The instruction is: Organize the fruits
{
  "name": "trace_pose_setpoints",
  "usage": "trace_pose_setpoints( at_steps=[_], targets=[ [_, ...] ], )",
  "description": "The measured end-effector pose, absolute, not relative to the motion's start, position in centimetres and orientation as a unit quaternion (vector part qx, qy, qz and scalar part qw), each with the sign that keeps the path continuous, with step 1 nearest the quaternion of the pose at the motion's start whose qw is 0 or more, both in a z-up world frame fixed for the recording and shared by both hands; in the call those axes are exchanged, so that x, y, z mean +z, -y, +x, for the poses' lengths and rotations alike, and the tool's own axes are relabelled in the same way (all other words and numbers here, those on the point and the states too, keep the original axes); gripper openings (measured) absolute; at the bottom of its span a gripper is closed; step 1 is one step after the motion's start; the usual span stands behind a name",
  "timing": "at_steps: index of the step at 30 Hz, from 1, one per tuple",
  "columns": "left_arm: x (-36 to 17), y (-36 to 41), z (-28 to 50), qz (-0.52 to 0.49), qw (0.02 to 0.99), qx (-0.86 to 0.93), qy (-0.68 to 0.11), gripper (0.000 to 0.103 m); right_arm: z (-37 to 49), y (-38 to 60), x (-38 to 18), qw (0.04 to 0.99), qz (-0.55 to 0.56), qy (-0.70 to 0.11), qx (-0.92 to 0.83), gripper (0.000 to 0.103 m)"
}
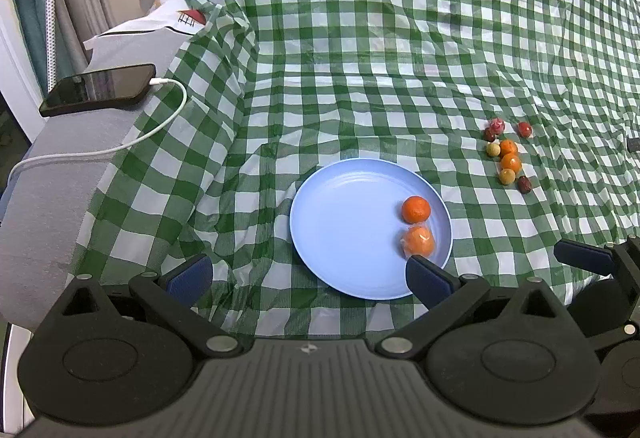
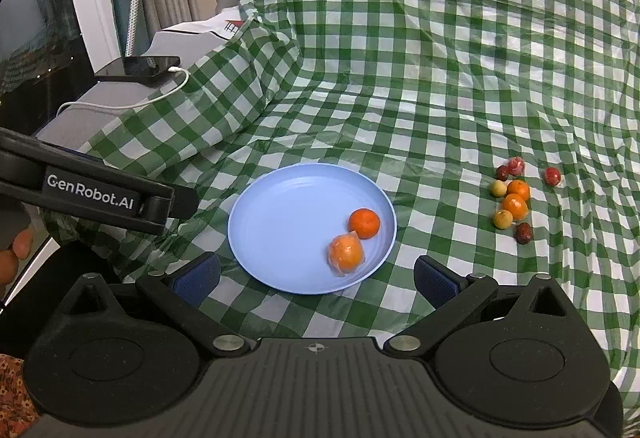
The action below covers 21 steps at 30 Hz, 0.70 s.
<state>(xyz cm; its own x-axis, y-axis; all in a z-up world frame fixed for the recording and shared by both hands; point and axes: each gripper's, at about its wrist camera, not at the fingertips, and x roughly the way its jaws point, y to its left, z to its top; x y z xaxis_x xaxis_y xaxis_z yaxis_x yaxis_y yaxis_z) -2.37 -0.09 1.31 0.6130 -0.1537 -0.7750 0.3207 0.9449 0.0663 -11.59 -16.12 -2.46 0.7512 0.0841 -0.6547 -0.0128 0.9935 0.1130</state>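
A light blue plate (image 1: 340, 238) (image 2: 280, 230) lies on the green checked cloth. On its right side sit a bare orange (image 1: 416, 208) (image 2: 364, 223) and a plastic-wrapped orange (image 1: 419, 241) (image 2: 346, 253). To the right, on the cloth, is a cluster of small fruits (image 1: 507, 153) (image 2: 514, 199): two small oranges, yellowish ones and dark red ones. My left gripper (image 1: 308, 278) stands open just before the plate's near rim, empty. My right gripper (image 2: 316, 280) is open too, near the plate's front edge, holding nothing.
A black phone (image 1: 100, 89) (image 2: 140, 67) with a white charging cable (image 1: 120, 145) lies on a grey ledge at the left. The cloth rises in wrinkled folds behind the plate. The left gripper's body (image 2: 88, 189) reaches in from the left in the right wrist view.
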Motion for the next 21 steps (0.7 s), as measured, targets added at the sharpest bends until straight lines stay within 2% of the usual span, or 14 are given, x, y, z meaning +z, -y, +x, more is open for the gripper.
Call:
trace_pose_setpoints(
  at_steps=[11, 21],
  targets=[
    [1.3, 2.0, -2.5, 0.122, 0.888, -0.143, -0.419, 0.103, -11.8, 18.4, -2.7, 0.939, 0.074, -0.336, -0.004, 0.102],
    [0.6, 7.0, 0.3, 0.142, 0.881, -0.179, -0.414, 0.103, -11.4, 24.5, -4.8, 0.941, 0.071, -0.314, -0.109, 0.102]
  ],
)
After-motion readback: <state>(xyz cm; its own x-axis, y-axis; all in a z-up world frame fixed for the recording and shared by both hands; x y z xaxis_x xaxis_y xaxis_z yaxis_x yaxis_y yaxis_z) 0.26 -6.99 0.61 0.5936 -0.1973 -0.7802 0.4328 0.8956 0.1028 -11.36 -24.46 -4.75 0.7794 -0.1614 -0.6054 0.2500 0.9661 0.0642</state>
